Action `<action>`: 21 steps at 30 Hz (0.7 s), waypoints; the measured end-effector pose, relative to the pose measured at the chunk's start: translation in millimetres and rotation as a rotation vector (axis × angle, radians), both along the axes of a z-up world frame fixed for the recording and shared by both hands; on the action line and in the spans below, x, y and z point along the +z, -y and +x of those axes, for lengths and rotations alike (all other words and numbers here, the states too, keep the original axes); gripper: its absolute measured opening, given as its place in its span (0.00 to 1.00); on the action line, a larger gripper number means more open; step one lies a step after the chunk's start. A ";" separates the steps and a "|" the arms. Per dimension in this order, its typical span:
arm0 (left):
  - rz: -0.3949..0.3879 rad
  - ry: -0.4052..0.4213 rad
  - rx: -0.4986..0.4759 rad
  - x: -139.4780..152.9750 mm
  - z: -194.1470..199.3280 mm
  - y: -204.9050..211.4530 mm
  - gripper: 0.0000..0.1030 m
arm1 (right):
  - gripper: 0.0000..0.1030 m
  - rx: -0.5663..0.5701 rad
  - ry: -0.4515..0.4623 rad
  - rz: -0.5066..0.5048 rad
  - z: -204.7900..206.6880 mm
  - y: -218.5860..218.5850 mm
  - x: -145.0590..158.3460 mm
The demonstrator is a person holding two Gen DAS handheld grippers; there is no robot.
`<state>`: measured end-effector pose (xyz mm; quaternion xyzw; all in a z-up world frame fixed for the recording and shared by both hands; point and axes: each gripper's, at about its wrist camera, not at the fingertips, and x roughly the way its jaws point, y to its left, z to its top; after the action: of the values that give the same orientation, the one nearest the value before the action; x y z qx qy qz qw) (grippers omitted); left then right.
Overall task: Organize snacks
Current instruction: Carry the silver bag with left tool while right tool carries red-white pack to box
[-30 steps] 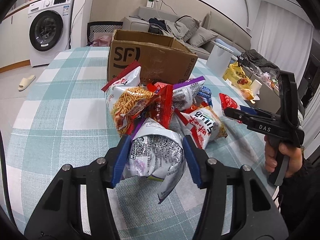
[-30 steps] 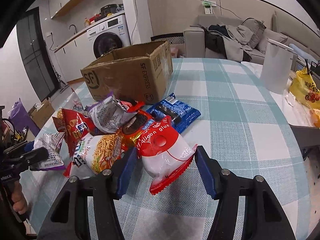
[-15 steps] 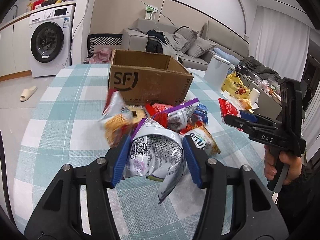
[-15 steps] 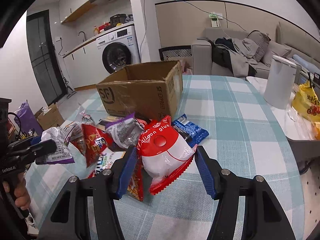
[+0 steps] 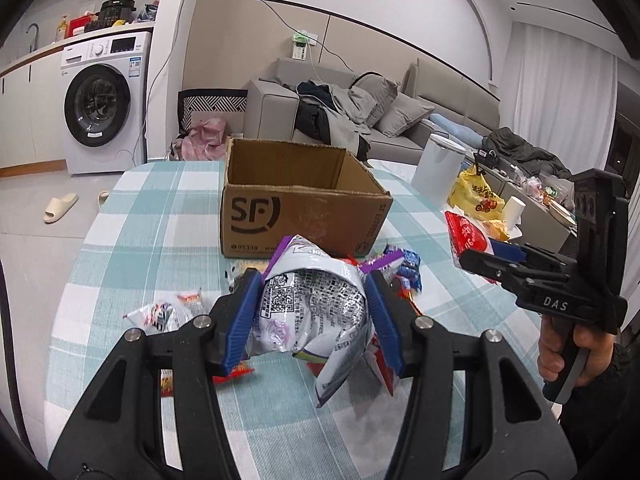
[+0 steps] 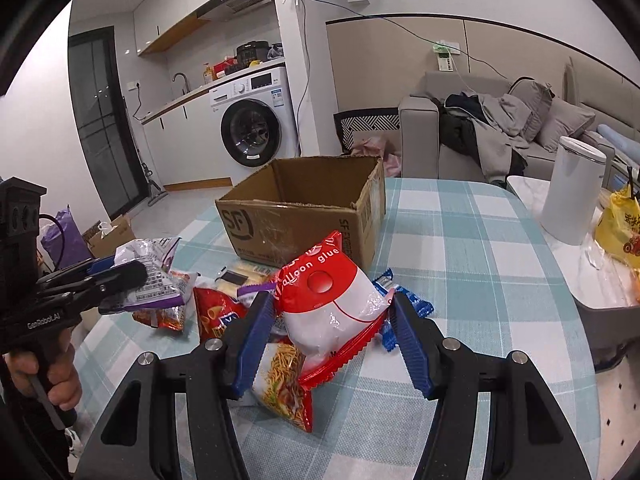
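My left gripper (image 5: pixel 310 316) is shut on a silver and purple snack bag (image 5: pixel 312 304), held above the table in front of an open cardboard box (image 5: pixel 304 208). My right gripper (image 6: pixel 330 328) is shut on a red and white snack bag (image 6: pixel 332 304), also held up near the box (image 6: pixel 308 216). The right gripper with its red bag also shows in the left wrist view (image 5: pixel 492 254). The left gripper with its silver bag also shows in the right wrist view (image 6: pixel 120 276). Several loose snack packets (image 6: pixel 212 312) lie on the checked tablecloth below.
A white canister (image 6: pixel 572 192) and a yellow bag (image 6: pixel 620 228) stand at the right on a side table. A blue packet (image 6: pixel 404 308) lies by the box corner. A washing machine (image 5: pixel 104 108) and a sofa (image 5: pixel 360 108) stand beyond the table.
Both grippers have risen from the pile with their bags and tilted up, so the box opening now shows. The pile now lies lower in both views.
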<state>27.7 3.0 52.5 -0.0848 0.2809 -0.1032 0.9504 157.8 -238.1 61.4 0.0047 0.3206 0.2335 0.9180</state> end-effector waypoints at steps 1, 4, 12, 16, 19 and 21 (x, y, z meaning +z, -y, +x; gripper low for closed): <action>0.002 0.002 0.001 1.3 3.7 0.3 0.50 | 0.59 0.003 0.001 0.002 1.4 -0.7 1.9; 0.015 0.015 0.009 5.3 13.9 2.4 0.50 | 0.59 0.011 0.007 0.009 5.5 -3.9 7.7; 0.020 0.034 0.016 18.1 38.9 4.7 0.50 | 0.59 0.034 0.014 0.017 18.7 -15.2 20.4; 0.030 0.047 0.021 24.7 51.6 6.4 0.50 | 0.59 0.047 0.016 0.010 26.0 -22.6 23.9; 0.039 0.059 0.023 30.7 60.5 7.9 0.50 | 0.59 0.052 0.015 0.006 33.3 -28.7 26.1; 0.041 0.063 0.023 33.8 66.8 7.8 0.50 | 0.59 0.056 0.011 0.008 37.5 -31.0 26.6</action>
<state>94.4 -4.8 86.3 -0.0653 0.2520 -0.0893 0.9614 195.4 -207.1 87.9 -0.0021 0.3144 0.2605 0.9128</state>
